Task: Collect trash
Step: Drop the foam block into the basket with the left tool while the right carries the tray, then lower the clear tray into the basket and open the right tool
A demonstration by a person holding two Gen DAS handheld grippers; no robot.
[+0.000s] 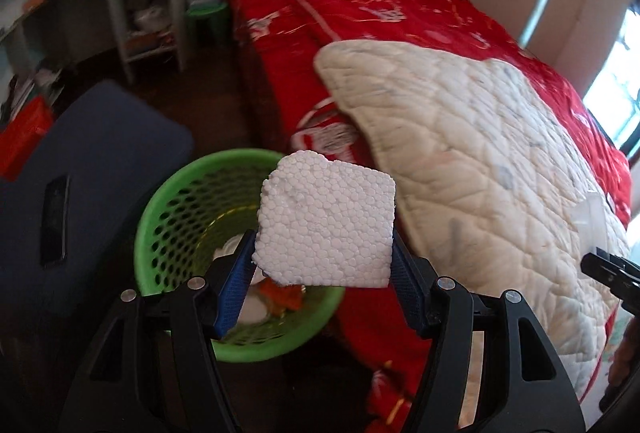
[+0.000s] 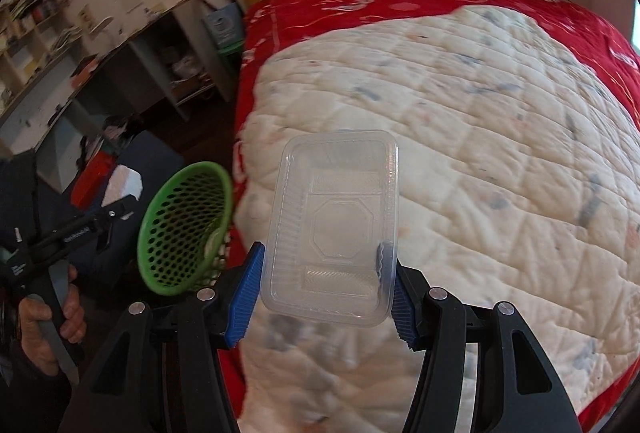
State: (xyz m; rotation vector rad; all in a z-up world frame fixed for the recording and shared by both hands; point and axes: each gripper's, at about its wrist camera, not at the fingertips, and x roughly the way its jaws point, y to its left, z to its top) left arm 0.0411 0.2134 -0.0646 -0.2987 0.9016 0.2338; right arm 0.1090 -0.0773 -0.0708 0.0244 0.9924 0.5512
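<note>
I had foam block (image 1: 326, 221) pinched left, plastic tray (image 2: 334, 229) pinched right, both not yet in the part-filled green basket (image 1: 160, 201).

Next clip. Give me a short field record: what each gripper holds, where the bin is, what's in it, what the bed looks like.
left gripper: shut on foam block
right gripper: shut on clear plastic tray
bin: green mesh basket on the floor beside the bed
bin contents: some white and orange scraps at the bottom
bed: red bedspread with a white quilt on top
</note>
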